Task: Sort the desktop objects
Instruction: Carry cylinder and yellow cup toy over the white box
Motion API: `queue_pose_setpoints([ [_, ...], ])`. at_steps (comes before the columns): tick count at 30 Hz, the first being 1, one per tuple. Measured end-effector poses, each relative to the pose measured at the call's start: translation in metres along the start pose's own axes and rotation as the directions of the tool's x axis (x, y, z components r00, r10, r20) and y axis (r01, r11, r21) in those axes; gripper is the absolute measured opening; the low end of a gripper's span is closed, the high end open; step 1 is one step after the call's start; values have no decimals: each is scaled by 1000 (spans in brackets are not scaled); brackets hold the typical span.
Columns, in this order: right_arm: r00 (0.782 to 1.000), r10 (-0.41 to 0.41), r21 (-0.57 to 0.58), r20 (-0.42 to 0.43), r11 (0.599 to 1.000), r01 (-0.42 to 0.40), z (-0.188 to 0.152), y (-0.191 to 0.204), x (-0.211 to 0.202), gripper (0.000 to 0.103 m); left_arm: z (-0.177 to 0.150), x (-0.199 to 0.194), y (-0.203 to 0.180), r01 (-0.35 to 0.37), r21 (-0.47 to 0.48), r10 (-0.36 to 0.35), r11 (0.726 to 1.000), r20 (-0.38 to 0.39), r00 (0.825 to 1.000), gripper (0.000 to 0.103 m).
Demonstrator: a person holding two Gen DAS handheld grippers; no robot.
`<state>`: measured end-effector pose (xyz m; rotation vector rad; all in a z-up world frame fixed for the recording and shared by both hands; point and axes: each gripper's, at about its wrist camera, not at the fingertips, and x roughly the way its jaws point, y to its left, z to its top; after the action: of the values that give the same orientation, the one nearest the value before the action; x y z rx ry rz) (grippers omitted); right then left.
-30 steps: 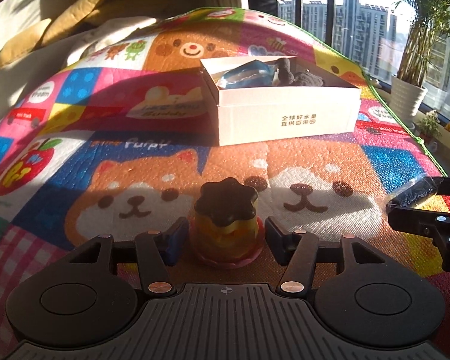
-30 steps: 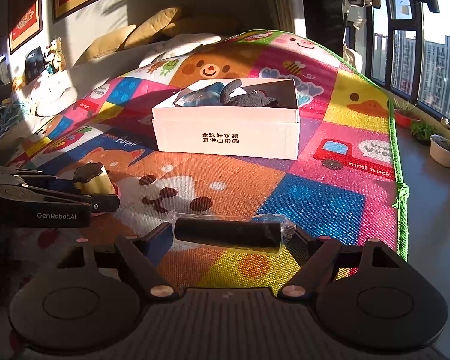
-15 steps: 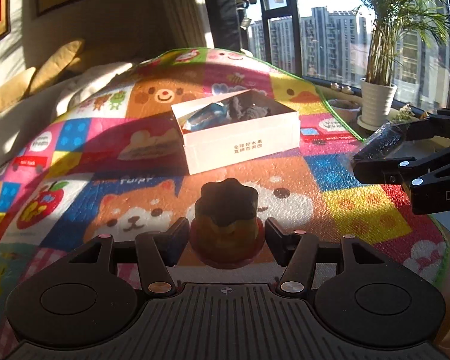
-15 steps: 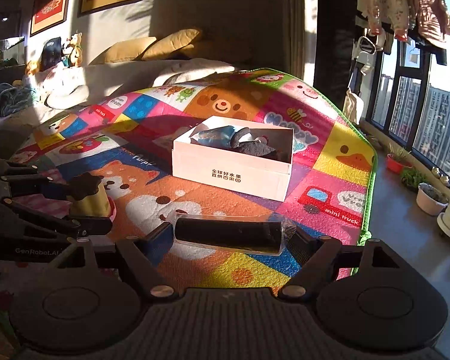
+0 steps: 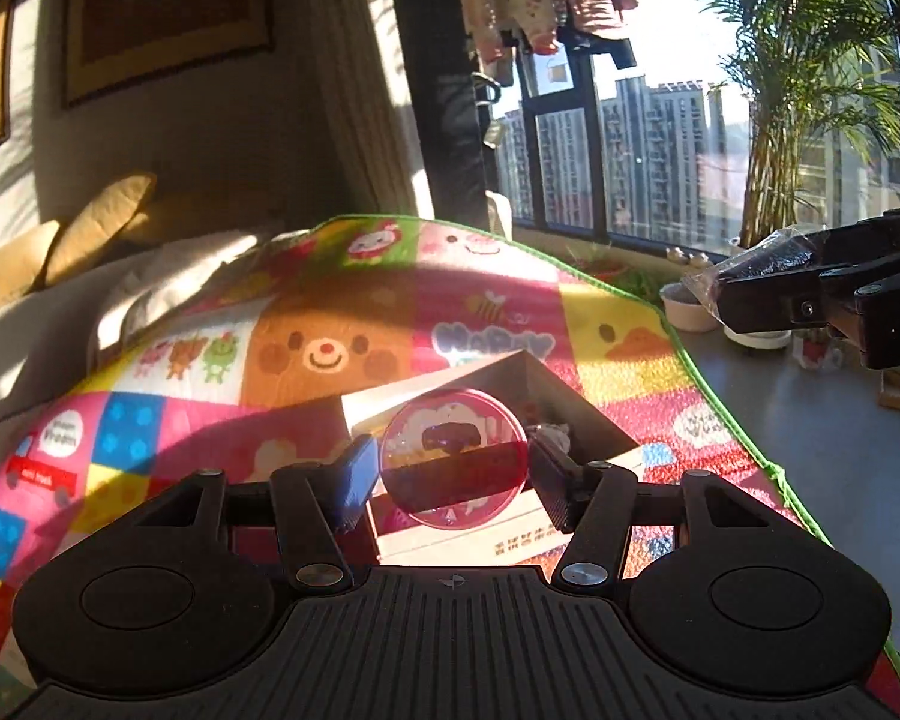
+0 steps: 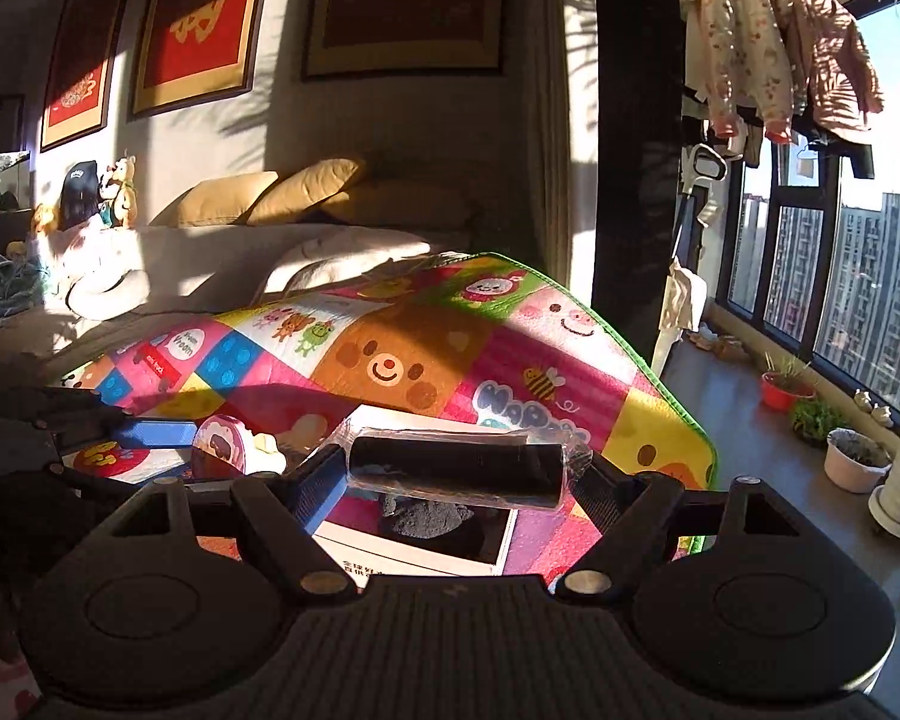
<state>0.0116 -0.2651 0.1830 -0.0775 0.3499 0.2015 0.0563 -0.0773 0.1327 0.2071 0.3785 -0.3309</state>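
Left tongs (image 5: 453, 477): we held the jar (image 5: 453, 457) clamped by its sides, tipped so its pink base faced the camera, above the near wall of the box (image 5: 594, 420) on the mat (image 5: 330, 354), presumably so that it would fall inside once let go. Right tongs (image 6: 457, 471): we gripped the wrapped black roll (image 6: 457, 469) crosswise by its two ends, level over the open box (image 6: 432, 558), above a grey item (image 6: 426, 519) already sorted there, likely awaiting its own drop.
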Motion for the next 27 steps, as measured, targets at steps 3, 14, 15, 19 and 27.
queue_pose_setpoints([
  [3,1000,-5,7,5,1000,5,13,-12,24,81,11,38,0,7,14,-7,1000,21,1000,61],
  [14,996,-22,63,-88,998,27,26,-34,132,81,-61,68,45,-3,-129,-12,992,-113,994,100],
  [15,996,-12,64,-94,998,18,28,-31,144,81,-66,65,48,0,-141,-17,990,-122,992,100],
  [19,995,-21,17,-99,1000,23,33,-10,197,83,-75,53,52,9,-152,-29,988,-134,991,101],
  [27,975,20,62,-220,998,-7,2,4,218,86,-94,49,73,-12,-209,-24,978,-170,985,103],
])
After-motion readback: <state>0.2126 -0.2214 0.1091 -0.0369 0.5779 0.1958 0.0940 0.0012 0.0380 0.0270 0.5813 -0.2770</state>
